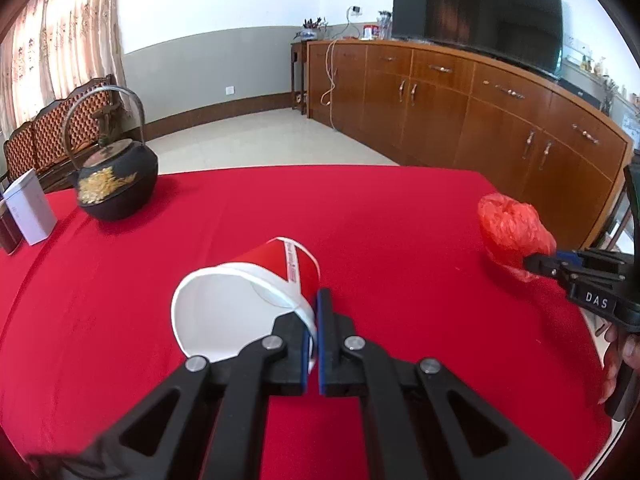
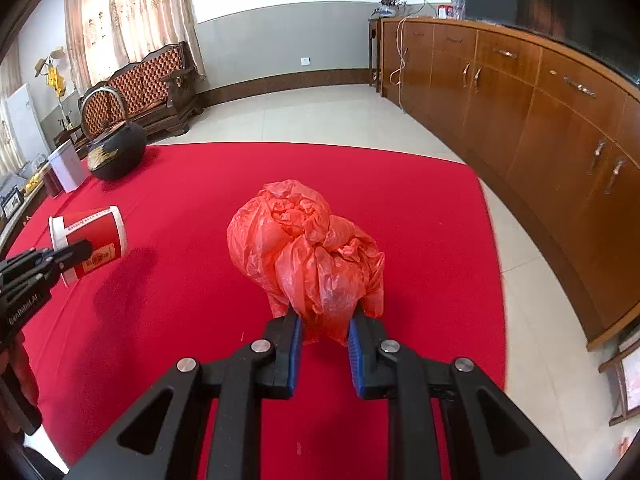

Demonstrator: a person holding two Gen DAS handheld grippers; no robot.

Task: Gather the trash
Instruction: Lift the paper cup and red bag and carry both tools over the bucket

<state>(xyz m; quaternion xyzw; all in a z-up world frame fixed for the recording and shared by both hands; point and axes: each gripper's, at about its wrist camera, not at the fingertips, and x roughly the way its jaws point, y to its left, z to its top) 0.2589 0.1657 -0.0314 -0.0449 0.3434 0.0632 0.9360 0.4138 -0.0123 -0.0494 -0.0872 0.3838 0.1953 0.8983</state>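
Left claw (image 1: 313, 336) clenched on the rim of the cup (image 1: 248, 292): one blue pad inside the mouth, one outside. Cup is paper, red with white band and white interior, tipped on its side, held above the surface (image 1: 380, 216); its shadow falls on the cloth in the right wrist view. Printing on the cup too small to read.

Right claw (image 2: 324, 332) grasping the bag (image 2: 304, 248), a crumpled orange-red thin plastic wad, pinched at its near lower end between blue ribbed pads. Whether the bag touches the cloth, cannot tell.

Writing: "DAS" on the right claw body; "GenRobot.AI" on the left claw body.

Surface covered in smooth red cloth. At far left, a black iron kettle (image 1: 116, 184) with gold motif and hoop handle, and beside it a white box (image 1: 30, 208). Wooden sideboard (image 1: 460, 112) beyond, dark TV (image 1: 476, 8) on top.
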